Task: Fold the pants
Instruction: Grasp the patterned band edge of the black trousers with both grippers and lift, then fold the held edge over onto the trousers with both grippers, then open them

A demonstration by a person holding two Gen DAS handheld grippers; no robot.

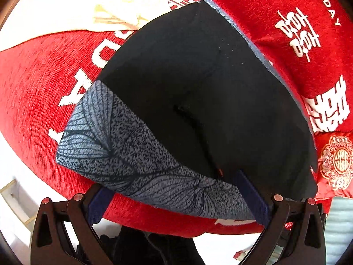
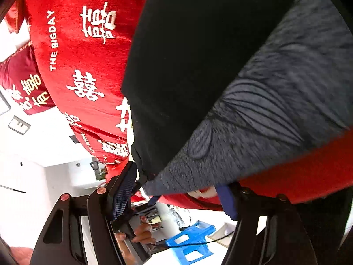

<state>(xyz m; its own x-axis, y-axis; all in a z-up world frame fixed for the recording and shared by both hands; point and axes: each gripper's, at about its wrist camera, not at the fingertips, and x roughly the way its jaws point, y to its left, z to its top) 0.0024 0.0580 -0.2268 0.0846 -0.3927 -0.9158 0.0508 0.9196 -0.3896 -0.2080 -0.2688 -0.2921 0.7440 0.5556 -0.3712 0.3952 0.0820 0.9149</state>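
The pants (image 1: 198, 88) look soft and limp (best gripped at the patterned waistband (image 1: 123, 150)); both the left gripper (image 1: 178, 201) and the right gripper (image 2: 176, 196) stand wide around it.

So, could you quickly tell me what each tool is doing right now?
Left tool: open, straddling the black pants' grey patterned waistband.
Right tool: open around the waistband corner.

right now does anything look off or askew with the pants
Nothing looks damaged. The black pants lie folded on the red blanket, patterned grey waistband at the near edge. The fold is slightly off: a grey strip peeks out along one side.
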